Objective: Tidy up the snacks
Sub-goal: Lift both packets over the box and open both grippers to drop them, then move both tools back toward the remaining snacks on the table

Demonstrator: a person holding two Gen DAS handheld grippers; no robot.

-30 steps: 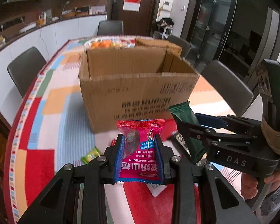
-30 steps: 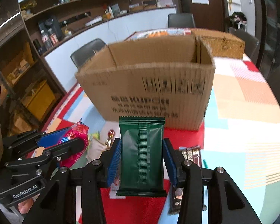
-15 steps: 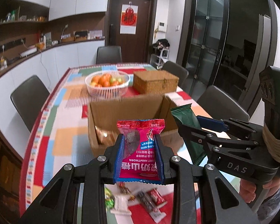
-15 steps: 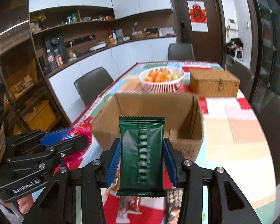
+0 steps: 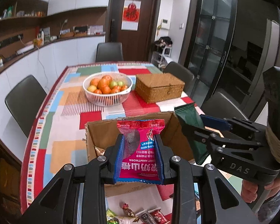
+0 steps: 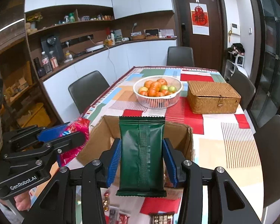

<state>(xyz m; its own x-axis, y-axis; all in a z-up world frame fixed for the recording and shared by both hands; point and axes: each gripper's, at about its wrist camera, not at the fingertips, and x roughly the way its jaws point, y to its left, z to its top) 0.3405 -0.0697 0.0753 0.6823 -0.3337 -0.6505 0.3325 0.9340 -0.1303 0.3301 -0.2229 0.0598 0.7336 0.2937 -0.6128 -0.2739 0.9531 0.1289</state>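
Snack packets (image 5: 140,149) between tool pads

So there's a pink-red crinkly hawthorn snack packet (image 5: 140,149) held upright over an open brown cardboard box (image 5: 102,132), printed face showing, text upside down. Beside it, a dark green foil snack bar wrapper (image 6: 142,153) stands upright too, back seam facing out, above the same box. A few small loose wrapped snacks (image 5: 140,216) lie scattered on the patchwork-covered desk (image 5: 65,100) in front of the box.
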